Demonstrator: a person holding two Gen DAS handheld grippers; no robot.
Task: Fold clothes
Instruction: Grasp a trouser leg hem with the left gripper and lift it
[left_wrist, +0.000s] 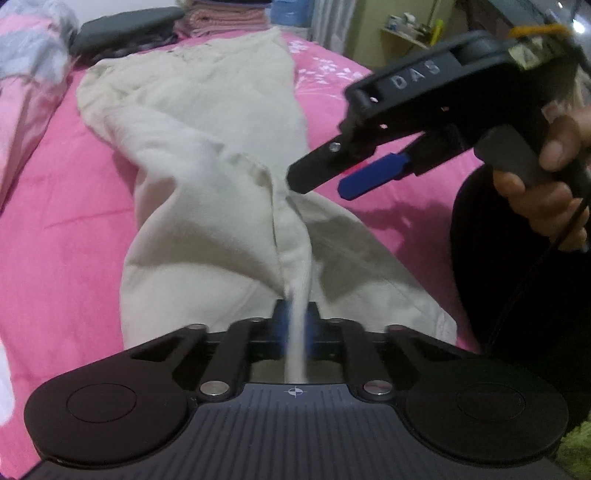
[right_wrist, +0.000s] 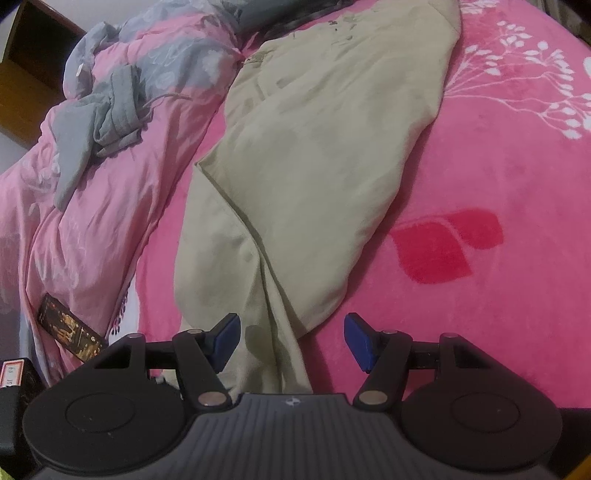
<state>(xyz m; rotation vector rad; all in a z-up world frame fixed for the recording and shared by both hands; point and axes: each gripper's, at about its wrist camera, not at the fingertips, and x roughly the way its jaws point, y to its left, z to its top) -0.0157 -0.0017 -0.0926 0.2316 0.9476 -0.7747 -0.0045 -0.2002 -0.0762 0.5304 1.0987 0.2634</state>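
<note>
Cream trousers (left_wrist: 207, 155) lie lengthwise on a pink blanket (left_wrist: 66, 221). My left gripper (left_wrist: 294, 317) is shut on a pinched ridge of the cloth near its close end, and the fabric rises taut into the blue pads. My right gripper (left_wrist: 321, 182), held by a hand (left_wrist: 546, 192), hovers just above the cloth to the right. In the right wrist view the right gripper (right_wrist: 291, 339) stands open, with a fold of the trousers (right_wrist: 314, 166) lying between the fingers and not pressed by them.
A crumpled pink and grey quilt (right_wrist: 110, 206) with a grey garment (right_wrist: 107, 110) on it lies left of the trousers. A dark patterned box (right_wrist: 70, 332) sits by the quilt's edge. A dark cushion (left_wrist: 122, 29) and folded striped cloth (left_wrist: 221, 22) lie at the far end.
</note>
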